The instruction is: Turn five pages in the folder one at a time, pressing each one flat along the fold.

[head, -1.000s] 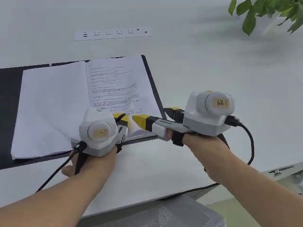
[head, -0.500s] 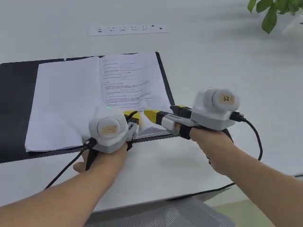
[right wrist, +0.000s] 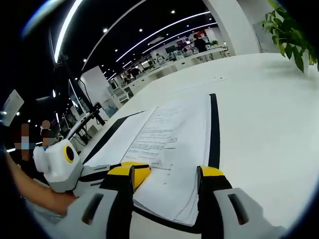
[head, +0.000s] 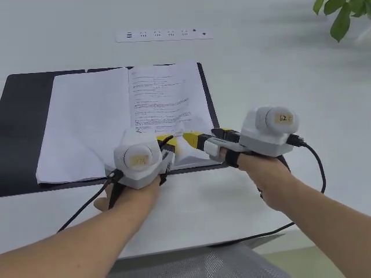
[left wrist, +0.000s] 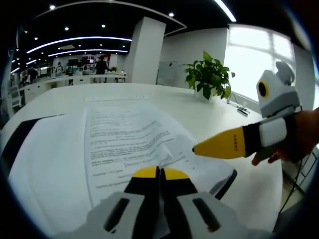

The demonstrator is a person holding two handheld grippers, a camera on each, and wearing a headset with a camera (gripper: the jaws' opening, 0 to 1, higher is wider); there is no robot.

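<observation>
Folder (head: pixel 26 116): open on the table (head: pixel 278 69), fold running away from the person; printed right-hand page (head: pixel 168 98) on top.
Left gripper (left wrist: pixel 159 172): jaws together at that page's near edge; whether a sheet is caught, I cannot tell.
Right gripper (right wrist: pixel 167 172): jaws apart, straddling the page stack's near right corner, pointing toward the left one.
Key relation: the corner lies directly ahead of the right gripper, the nearer one for lifting.
Change: both grippers stay at the near edge; the framing shift is head motion.
</observation>
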